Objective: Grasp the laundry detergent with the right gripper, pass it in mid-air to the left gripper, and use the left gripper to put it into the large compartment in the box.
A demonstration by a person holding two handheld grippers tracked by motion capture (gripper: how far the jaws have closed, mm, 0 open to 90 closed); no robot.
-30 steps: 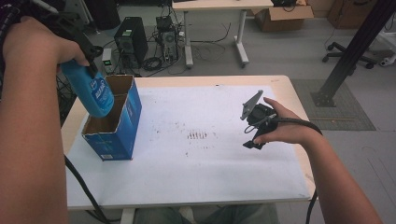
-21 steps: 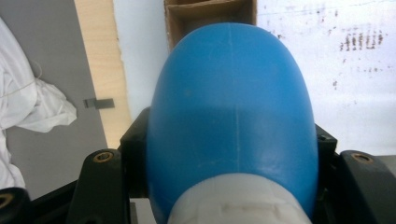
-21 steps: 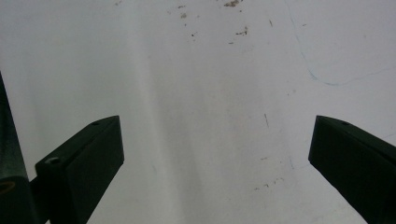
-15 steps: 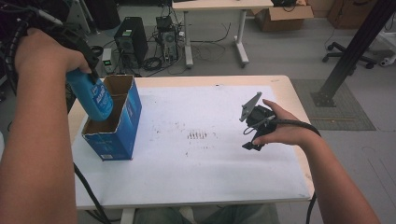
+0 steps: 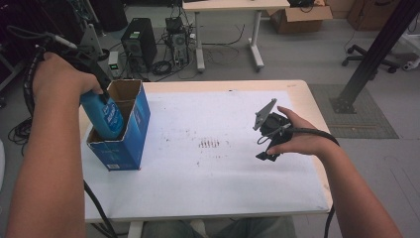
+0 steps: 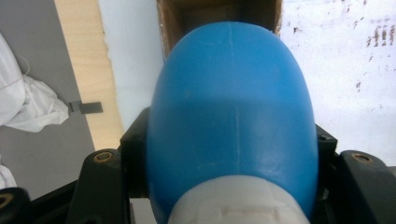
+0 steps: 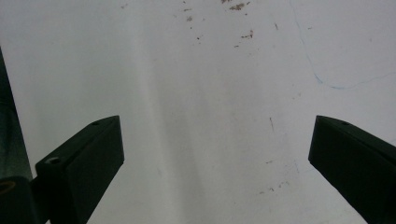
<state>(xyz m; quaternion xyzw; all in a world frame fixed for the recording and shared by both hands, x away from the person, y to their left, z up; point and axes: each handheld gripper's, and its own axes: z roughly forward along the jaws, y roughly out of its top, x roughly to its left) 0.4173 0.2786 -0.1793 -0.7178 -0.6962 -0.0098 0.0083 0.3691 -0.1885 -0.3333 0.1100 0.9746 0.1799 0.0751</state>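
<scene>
we see the left gripper (image 5: 94,91) pinching a blue bottle (image 5: 105,115), its lower end inside the open blue cardboard box (image 5: 130,136) at the table (image 5: 223,198) left edge; right gripper (image 5: 270,141) jaws spread, holding nothing

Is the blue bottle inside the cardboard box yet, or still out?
Partly in: the blue bottle, tilted, has its lower end below the box rim, held by the left gripper.

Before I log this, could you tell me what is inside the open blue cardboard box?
The blue plastic bottle, its lower end inside the blue cardboard box. The box's bottom is hidden.
</scene>
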